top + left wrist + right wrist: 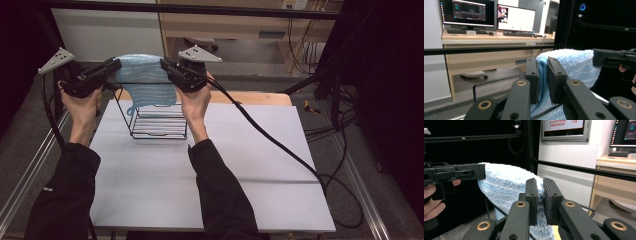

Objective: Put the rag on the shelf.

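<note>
STEP: drape towel (145,80) on rack (159,122) | TOOLS: left tool (111,66) and right tool (167,66) each clamp a top corner | DO: keep it taut, lower evenly.

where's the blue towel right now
In the high view the blue towel hangs stretched between the left gripper and right gripper, just above the black wire rack.

- towel (145,82): light blue, fluffy pile with faint ribbed rows
- wire rack (159,125): black
- table (210,170): pale grey-white, plain
- left gripper (114,65): black body, grey three-cornered plate
- right gripper (165,65): black (brass-coloured rivets on the jaw arms), grey plate
- sleeves (220,195): black
- desk (486,47): light wood
</note>
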`<state>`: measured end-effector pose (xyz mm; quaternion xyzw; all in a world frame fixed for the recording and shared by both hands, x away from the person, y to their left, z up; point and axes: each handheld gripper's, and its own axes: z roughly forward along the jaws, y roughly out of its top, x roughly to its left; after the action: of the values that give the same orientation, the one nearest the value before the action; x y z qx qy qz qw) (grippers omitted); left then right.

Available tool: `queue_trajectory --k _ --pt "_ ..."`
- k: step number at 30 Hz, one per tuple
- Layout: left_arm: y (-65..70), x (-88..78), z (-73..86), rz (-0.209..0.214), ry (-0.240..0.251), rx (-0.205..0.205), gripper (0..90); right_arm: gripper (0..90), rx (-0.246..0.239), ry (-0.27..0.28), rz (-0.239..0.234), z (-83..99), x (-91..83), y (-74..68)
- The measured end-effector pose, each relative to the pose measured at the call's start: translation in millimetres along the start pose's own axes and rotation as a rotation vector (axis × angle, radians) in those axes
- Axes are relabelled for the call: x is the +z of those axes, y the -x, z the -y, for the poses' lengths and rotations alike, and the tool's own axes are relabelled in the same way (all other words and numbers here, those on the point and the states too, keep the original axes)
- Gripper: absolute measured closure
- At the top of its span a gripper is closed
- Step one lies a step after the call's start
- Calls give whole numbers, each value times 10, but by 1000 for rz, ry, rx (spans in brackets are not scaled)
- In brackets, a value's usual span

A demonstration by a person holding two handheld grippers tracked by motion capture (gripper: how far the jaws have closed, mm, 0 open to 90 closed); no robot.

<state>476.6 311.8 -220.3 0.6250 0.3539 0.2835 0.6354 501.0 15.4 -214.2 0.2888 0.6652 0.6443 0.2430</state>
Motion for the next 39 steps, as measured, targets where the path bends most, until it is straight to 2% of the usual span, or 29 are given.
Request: queue_trajectory --k 9,16,23,26,30,36,39 --pt "36 -131 102 28 -21 6 791 830 -18 -14 -42 86 -59 -34" --pt "95 -201 167 12 -66 5 782 826 -49 -60 -58 150 -78 -86" --pt "114 -262 234 17 -110 -21 771 825 -86 -98 -85 190 -120 -143" --pt "126 -285 237 22 -133 -23 761 824 -72 -109 -97 218 -135 -132" --pt "140 -331 166 11 -156 -21 730 824 -68 -114 -110 243 -142 -120" --pt "147 -415 -84 -20 -139 -33 722 824 -65 -121 -115 267 -143 -110" --pt "150 -369 -197 -35 -176 -42 764 823 -67 -125 -117 284 -139 -114"
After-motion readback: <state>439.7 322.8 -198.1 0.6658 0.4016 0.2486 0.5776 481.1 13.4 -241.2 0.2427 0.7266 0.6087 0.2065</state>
